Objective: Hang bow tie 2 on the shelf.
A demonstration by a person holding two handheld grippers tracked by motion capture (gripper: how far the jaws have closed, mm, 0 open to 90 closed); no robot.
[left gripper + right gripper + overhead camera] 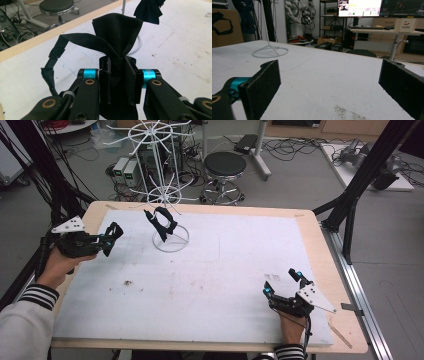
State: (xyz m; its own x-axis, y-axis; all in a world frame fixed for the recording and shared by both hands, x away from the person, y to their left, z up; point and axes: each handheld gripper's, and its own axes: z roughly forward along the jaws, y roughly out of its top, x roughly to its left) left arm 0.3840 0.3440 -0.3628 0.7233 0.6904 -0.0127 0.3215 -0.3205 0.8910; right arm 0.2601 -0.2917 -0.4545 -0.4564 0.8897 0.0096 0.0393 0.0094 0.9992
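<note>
In the high view, the left gripper is held above the left edge of the white mat, raised off the surface, its jaws pointing right toward a white wire stand that rises from a ring base on the mat. A black cloth hangs on that stand, up off the mat. The right gripper rests low near the mat's front right corner, its two jaws spread wide with nothing between them, well apart from the stand. A black stool stands on the floor beyond the table. In the left gripper view, the left gripper is clamped tight on a black cloth piece, the pads pinching it at a gathered waist so that the fabric fans out above the jaws and hangs below them; a black strap loops off to the left of it. The other cloth hangs at the top, beside the stand's pole. In the right gripper view, the right gripper stands wide open over bare mat, both pads clear of everything, and the stand's ring base lies farther off at the left.
</note>
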